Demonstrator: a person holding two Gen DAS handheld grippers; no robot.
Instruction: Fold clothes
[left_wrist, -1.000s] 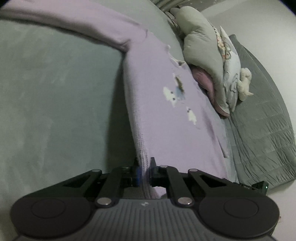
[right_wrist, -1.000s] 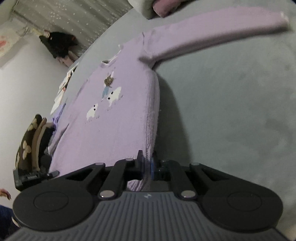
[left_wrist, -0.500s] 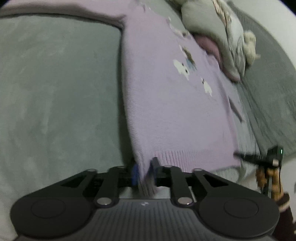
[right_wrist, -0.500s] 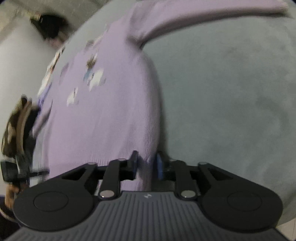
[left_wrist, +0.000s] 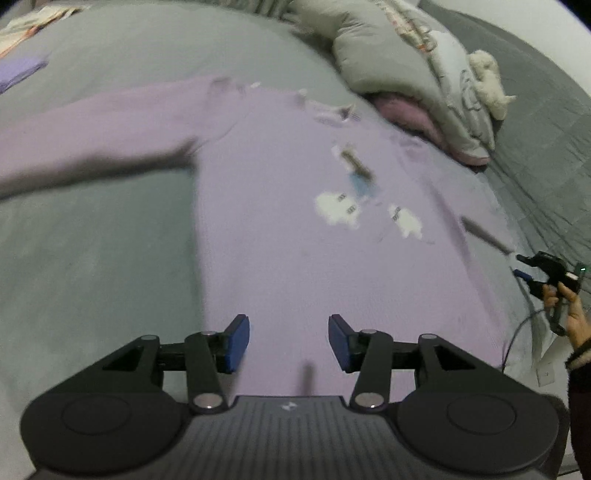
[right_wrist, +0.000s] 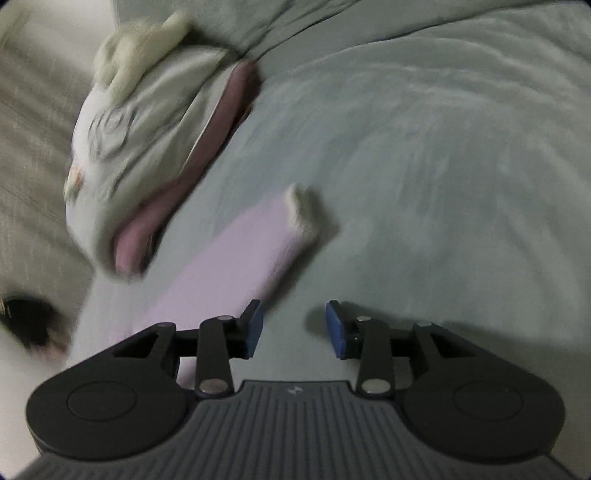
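Bedspread (left_wrist: 92, 258): sweater (left_wrist: 280, 236) left view, cuff (right_wrist: 301, 214) right.

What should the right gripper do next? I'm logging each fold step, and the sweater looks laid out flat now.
Probably move the right gripper, jaws opening with nothing between them, onto the sleeve ahead to its left, and fold it across the sweater, which lies spread flat on the bed.

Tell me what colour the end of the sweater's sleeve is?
White, on a light purple sleeve; the cuff shows best in the right wrist view.
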